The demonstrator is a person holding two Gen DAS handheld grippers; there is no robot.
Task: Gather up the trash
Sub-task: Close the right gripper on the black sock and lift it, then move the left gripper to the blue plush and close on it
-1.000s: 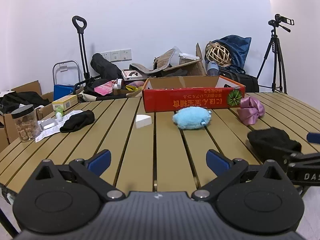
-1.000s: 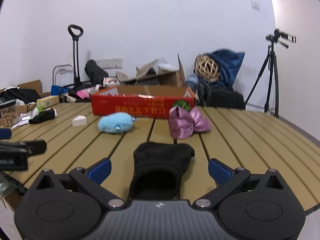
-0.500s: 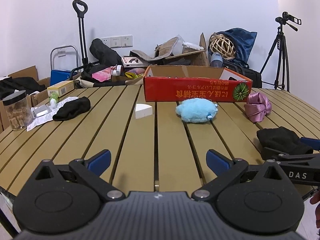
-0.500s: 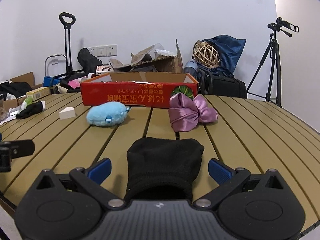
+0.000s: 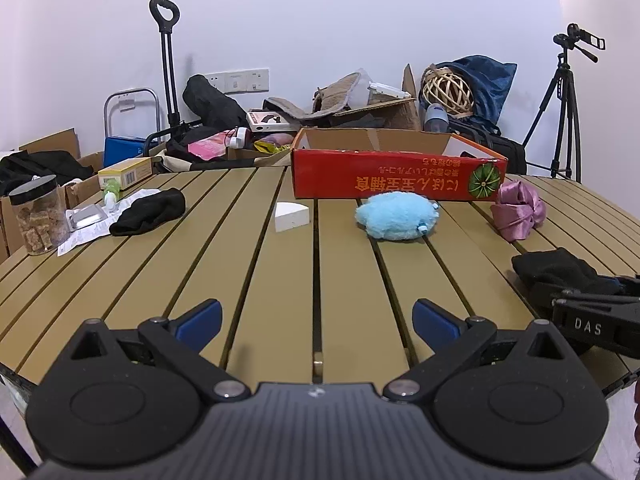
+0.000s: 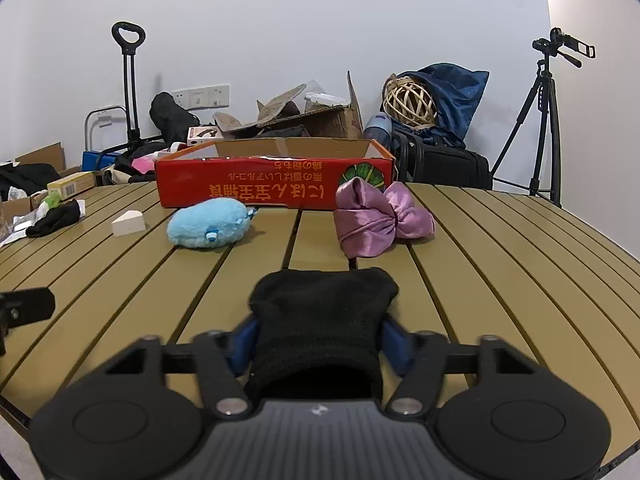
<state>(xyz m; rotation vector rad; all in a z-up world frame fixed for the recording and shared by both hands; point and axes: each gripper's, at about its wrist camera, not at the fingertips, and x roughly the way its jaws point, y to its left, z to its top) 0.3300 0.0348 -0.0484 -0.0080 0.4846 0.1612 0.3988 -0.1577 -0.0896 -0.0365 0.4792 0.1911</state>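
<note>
Black sock [image 6: 320,312] lies on the slatted worktop [image 6: 500,264] near its front edge, its cuff end between the blue fingertips [image 6: 394,346] of the right gripper [image 6: 318,346], which is closed against both sides of the fabric. Judgement: confirm a firm pinch on the bunched cuff before lifting, then raise it straight up so the limp toe end clears the pink satin bow [image 6: 380,220] ahead and carry it to the red cardboard box [image 6: 276,184] at the far side. Left gripper [image 5: 316,318] hovers wide open over bare slats, holding nothing.
</note>
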